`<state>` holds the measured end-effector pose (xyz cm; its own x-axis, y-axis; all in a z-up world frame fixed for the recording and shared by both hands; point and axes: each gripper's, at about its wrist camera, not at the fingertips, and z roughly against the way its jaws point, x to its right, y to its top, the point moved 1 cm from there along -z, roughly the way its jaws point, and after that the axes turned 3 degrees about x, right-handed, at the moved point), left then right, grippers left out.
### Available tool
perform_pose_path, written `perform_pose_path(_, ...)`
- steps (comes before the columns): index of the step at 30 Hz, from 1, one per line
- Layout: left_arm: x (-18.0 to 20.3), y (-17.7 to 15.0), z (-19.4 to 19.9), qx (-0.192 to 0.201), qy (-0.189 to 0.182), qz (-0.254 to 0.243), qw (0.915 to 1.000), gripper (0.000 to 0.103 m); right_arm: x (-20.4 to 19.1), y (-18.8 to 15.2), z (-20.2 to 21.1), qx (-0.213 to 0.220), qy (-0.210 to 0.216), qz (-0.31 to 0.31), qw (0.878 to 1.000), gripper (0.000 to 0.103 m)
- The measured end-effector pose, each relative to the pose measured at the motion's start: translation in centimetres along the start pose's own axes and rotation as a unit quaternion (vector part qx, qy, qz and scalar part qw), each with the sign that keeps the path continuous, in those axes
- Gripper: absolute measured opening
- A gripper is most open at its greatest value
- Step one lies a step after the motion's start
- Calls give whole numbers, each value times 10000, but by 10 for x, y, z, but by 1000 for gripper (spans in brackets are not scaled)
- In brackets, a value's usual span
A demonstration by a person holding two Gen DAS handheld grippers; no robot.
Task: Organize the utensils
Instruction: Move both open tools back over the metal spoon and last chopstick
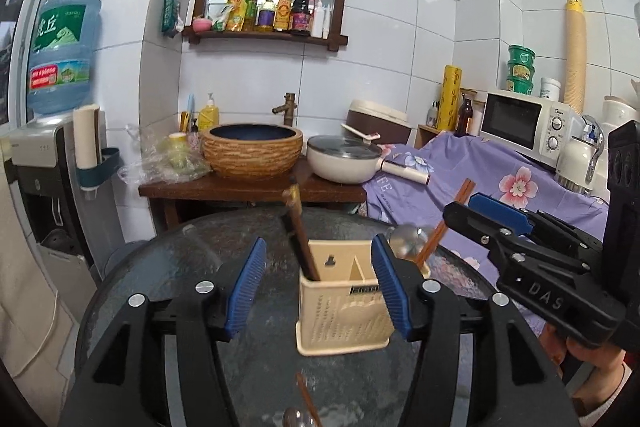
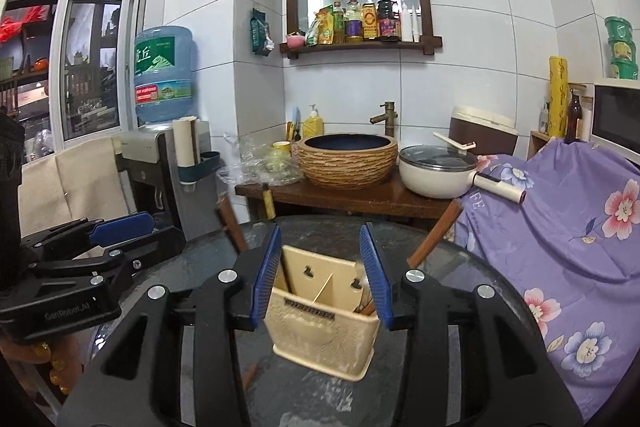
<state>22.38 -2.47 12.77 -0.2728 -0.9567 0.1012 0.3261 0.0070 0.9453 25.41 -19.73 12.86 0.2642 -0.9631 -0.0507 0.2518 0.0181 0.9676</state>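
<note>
A cream plastic utensil holder (image 1: 344, 311) (image 2: 324, 331) with two compartments stands on a round dark glass table (image 1: 168, 267). Dark brown chopsticks (image 1: 300, 227) (image 2: 232, 223) lean out of its left compartment. Reddish chopsticks (image 1: 444, 223) (image 2: 436, 235) and a metal spoon (image 1: 408, 241) lean out of the right one. My left gripper (image 1: 318, 287) is open, and the holder lies just beyond its blue pads with nothing pressed. My right gripper (image 2: 320, 277) is also open and frames the holder's top without touching it. Each gripper shows from the side in the other's view.
Behind the table a wooden stand carries a woven-look basin (image 1: 252, 155) and a white lidded pan (image 1: 348, 159). To the right lie a purple floral cloth (image 2: 560, 227) and a microwave (image 1: 524, 123). A water dispenser (image 1: 36, 155) stands at the left. A person's hand (image 1: 596, 371) holds the right gripper.
</note>
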Motion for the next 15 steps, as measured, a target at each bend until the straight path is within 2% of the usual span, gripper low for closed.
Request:
perform_pose_path(4, -12, -23, 3, -402, 62, -34, 9992, 58, -11, -18, 8, -276, 135, 44, 9995, 43)
perform_pose_path(8, -27, -59, -5, -952, 163, -5, 9953, 58, -20, -47, 5, -727, 243, -1, 9971, 43)
perform_pose_path(13, -42, -106, -23, -1729, 139, 100, 9848, 55, -23, -84, -7, -1279, 293, -125, 9913, 43)
perform_pose_path(15, -46, -123, -31, -1985, 103, 107, 9800, 50, -25, -99, -11, -1467, 315, -172, 9885, 43)
